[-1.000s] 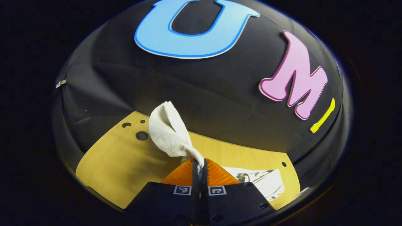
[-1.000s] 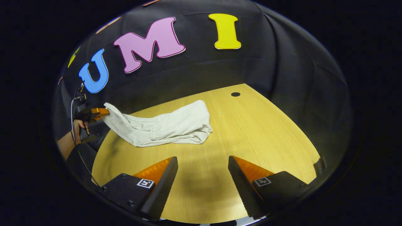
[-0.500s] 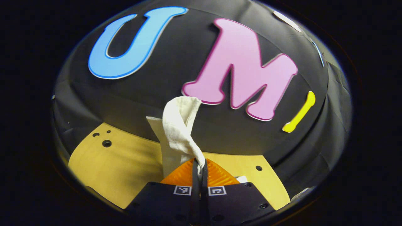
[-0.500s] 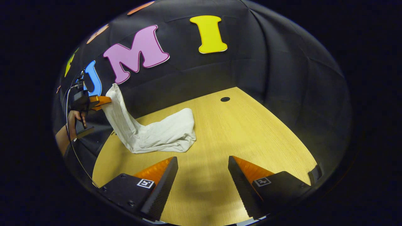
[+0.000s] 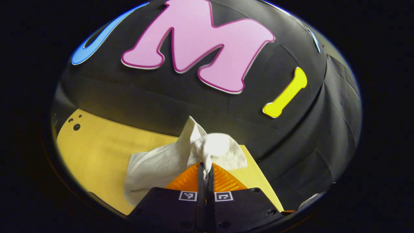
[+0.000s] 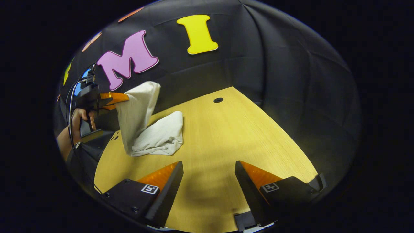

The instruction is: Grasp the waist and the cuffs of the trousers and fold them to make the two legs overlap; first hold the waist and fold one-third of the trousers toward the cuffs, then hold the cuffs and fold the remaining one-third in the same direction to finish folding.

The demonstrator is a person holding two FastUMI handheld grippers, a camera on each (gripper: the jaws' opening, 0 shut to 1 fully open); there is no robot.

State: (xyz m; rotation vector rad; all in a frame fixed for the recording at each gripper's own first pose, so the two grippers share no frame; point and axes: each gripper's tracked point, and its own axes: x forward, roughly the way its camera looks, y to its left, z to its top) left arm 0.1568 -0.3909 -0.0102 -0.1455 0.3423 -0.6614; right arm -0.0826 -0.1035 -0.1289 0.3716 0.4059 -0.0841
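Since a second ago the left gripper [image 6: 124, 97] has carried its end of the white trousers [image 6: 152, 136] up and across toward the far end, so the cloth now stands in a hanging loop over the part lying on the wooden table [image 6: 226, 136]. Its jaws are pinched tight on that cloth in the left gripper view. Near the table's front edge, the right gripper [image 6: 208, 179] hovers with jaws spread wide and empty, apart from the trousers.
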